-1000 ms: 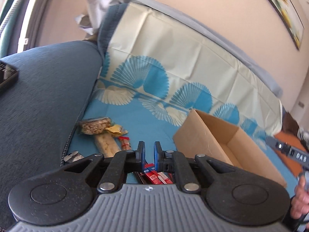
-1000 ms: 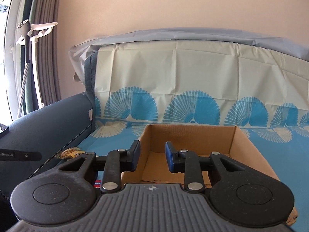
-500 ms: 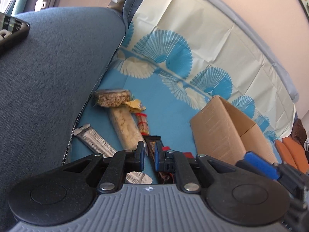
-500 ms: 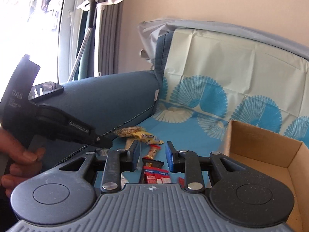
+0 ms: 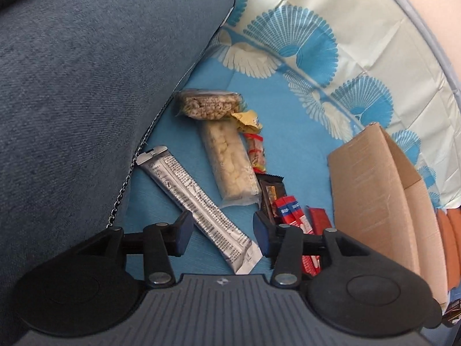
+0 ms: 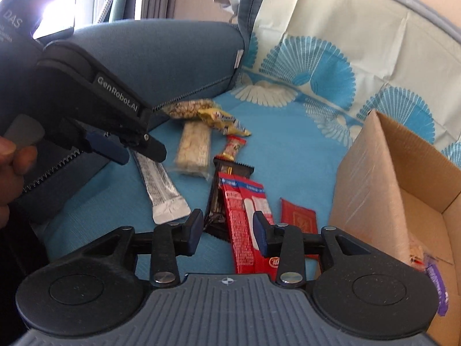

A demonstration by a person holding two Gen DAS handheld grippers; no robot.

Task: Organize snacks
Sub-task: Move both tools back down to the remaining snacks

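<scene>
The cover under the snacks is bright blue with cream and blue fan shapes, cream higher up, beside a dark blue-grey armrest. Left of the plain brown cardboard box lie a red packet with white lettering, a black bar, a small dark-red sachet and a silver wrapper with black print.

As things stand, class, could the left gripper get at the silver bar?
Probably yes: the left gripper is open just above the silver bar, which lies flat with nothing over it.
</scene>
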